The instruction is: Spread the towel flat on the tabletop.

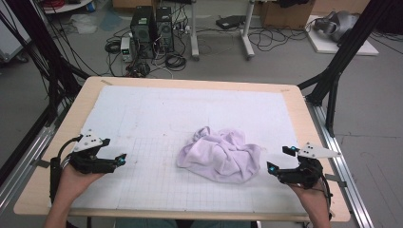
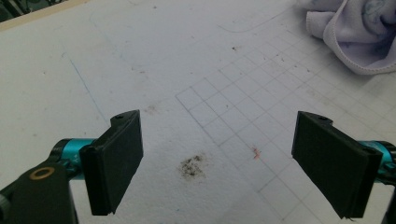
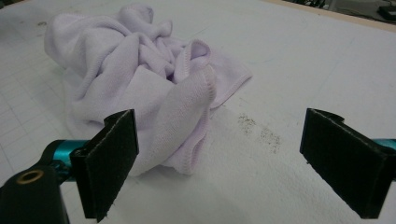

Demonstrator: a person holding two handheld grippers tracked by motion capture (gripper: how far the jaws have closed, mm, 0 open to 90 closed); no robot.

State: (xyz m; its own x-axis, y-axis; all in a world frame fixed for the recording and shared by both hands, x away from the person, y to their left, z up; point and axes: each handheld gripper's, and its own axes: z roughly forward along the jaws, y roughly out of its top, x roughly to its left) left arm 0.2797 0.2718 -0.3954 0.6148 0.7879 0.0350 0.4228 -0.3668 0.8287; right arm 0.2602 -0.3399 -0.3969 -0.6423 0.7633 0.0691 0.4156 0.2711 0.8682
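At the table's near edge, the left gripper [image 1: 115, 151] and right gripper [image 1: 280, 158] both stand with jaws spread wide, holding nothing. Between them, nearer the right one, a crumpled lilac towel [image 1: 219, 155] lies on the white gridded mat [image 1: 157, 114], untouched; any smoothing or folding looks unstarted. The right gripper view reveals its stitched hem [image 3: 211, 88]; the high view adds computers [image 1: 153, 31] on the floor beyond.

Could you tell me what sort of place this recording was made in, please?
Most likely a robotics lab or workshop. Black desktop computer towers stand on the grey floor amid tangled cables, black metal frame struts flank the wooden table, and a white gridded mat covers it.
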